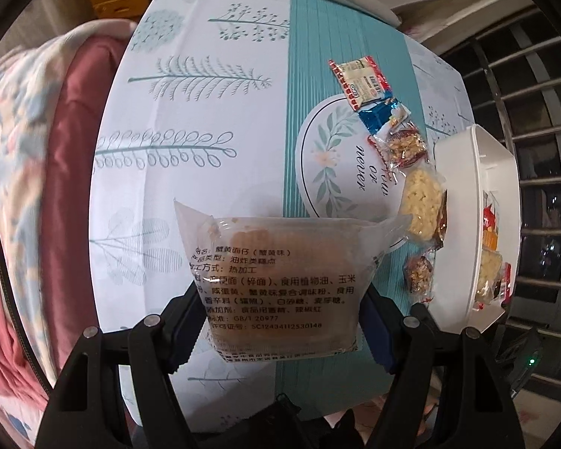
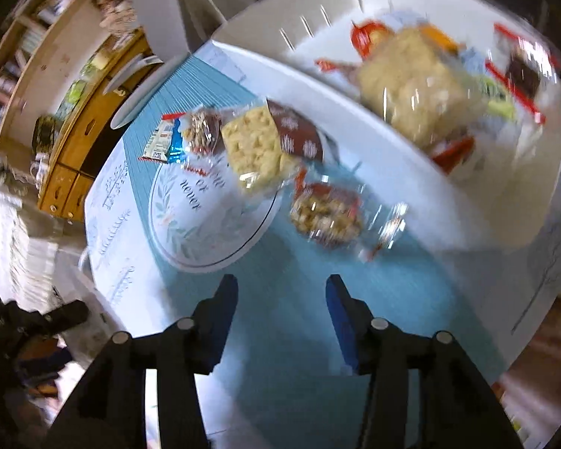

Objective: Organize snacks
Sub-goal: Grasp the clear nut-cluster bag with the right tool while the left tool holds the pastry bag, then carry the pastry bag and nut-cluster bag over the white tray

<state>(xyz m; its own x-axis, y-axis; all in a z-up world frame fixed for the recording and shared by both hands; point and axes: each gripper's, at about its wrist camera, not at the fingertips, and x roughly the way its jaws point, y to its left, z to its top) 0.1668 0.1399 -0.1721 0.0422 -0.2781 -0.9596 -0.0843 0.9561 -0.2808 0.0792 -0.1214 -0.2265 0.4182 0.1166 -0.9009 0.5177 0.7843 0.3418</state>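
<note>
Left wrist view: our left gripper [image 1: 280, 299] clamps the noodle packet [image 1: 280, 273]; right gripper [image 2: 282, 321] gapes empty. We carry it level over the white bin [image 1: 478, 172], then release.

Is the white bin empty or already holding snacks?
Holding snacks: several wrapped packets lie inside the white bin, including a pale rice-crisp bar.

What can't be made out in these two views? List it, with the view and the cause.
- Contents of the white bin: right wrist view, motion blur smears the packets; left wrist view shows the bin edge-on, its wall hiding most.
- Table behind the clear packet held in the left gripper: left wrist view, packet covers it.
- Labels on the loose snacks: blurred or too small.
- Right gripper, open and empty: its target is unclear.
</note>
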